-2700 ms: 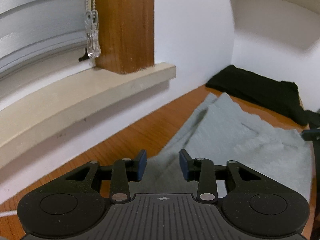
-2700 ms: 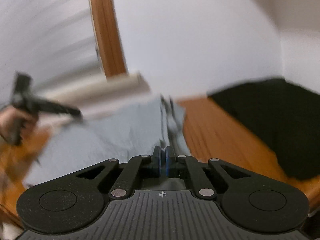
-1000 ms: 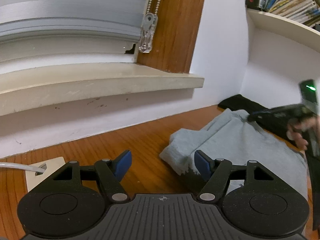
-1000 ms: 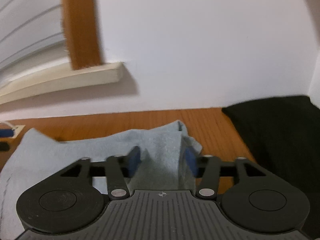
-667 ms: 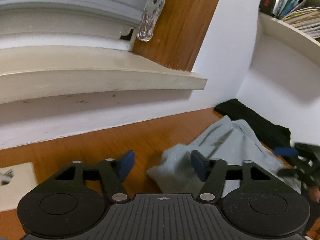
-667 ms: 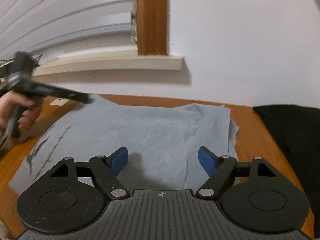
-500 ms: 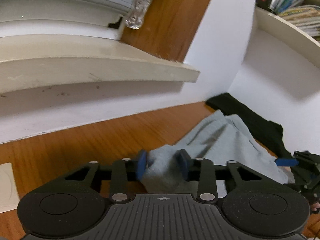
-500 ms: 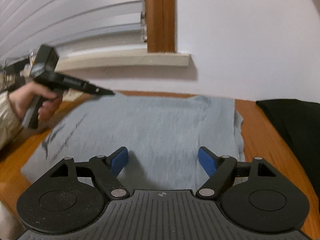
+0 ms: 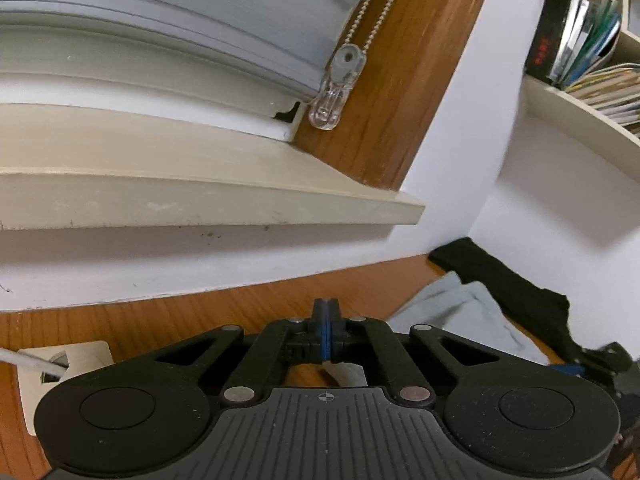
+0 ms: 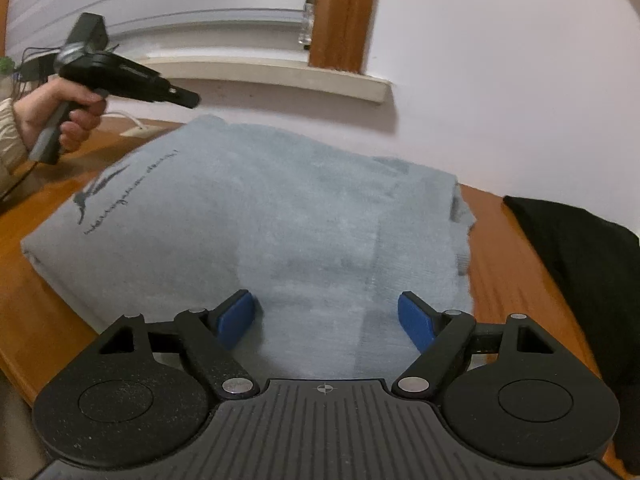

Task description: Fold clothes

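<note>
A grey sweatshirt (image 10: pixel 256 216) with dark print lies folded on the wooden table (image 10: pixel 36 304). In the left wrist view part of it (image 9: pixel 464 312) shows at the right. My left gripper (image 9: pixel 325 320) is shut, and a scrap of grey cloth shows under its fingers; in the right wrist view the left gripper (image 10: pixel 188 99) is held above the sweatshirt's far left corner. My right gripper (image 10: pixel 328 316) is open and empty, its blue pads (image 10: pixel 236 316) hovering over the sweatshirt's near edge.
A black garment (image 10: pixel 580 248) lies on the table to the right, also seen in the left wrist view (image 9: pixel 500 280). A window sill (image 9: pixel 200 200) and blinds run along the wall. A white socket plate with cable (image 9: pixel 60 364) sits at the left. Books stand on a shelf (image 9: pixel 580 92).
My left gripper closed on the sweatshirt's corner and lifted. My right gripper opened wide and drew back to the near edge. The sweatshirt now lies flatter and folded.
</note>
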A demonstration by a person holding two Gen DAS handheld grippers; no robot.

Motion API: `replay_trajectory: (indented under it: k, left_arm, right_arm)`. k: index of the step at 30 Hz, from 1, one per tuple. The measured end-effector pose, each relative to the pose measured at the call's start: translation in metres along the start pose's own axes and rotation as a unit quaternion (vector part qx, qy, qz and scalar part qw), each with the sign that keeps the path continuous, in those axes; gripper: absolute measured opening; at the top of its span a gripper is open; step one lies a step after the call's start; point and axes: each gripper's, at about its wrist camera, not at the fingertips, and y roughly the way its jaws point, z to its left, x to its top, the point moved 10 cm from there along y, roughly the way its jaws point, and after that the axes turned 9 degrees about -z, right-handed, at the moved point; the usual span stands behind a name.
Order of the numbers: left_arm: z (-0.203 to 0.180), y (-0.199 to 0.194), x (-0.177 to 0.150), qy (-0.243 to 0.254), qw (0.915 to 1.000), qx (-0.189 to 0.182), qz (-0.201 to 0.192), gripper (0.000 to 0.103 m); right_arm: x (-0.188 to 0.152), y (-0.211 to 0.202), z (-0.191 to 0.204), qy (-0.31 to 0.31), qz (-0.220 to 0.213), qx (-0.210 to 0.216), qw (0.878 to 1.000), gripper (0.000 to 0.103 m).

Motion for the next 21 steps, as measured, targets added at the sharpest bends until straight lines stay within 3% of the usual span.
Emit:
replay_trajectory:
  k: [6,9,11,13,17,21]
  left_arm:
    - [-0.022,0.006,-0.012,0.018,0.9991,-0.034,0.019,0.001]
    - [-0.035,0.007,-0.018,0.034,0.998,-0.046,0.026,0.016]
    - [-0.044,0.008,-0.021,0.042,0.9972,-0.056,0.027,0.029]
    - [-0.05,0.01,-0.027,0.05,0.9962,-0.062,0.035,0.031]
    - [-0.059,0.017,-0.041,0.065,0.9943,-0.064,0.055,0.031]
    - [-0.065,0.022,-0.049,0.071,0.9932,-0.066,0.065,0.031]
  right_arm:
    - [-0.002,0.002,-0.04,-0.045,0.013,-0.083,0.995,0.078]
    - [-0.003,0.001,-0.057,-0.052,0.017,-0.115,0.992,0.071]
    - [-0.002,-0.007,-0.06,-0.013,0.009,-0.109,0.994,0.067]
    - [0.001,-0.017,-0.057,0.023,-0.012,-0.096,0.995,0.067]
    - [0.003,-0.03,-0.037,0.116,-0.047,-0.028,0.992,0.066]
    - [-0.006,-0.018,-0.036,0.117,-0.02,-0.049,0.992,0.065]
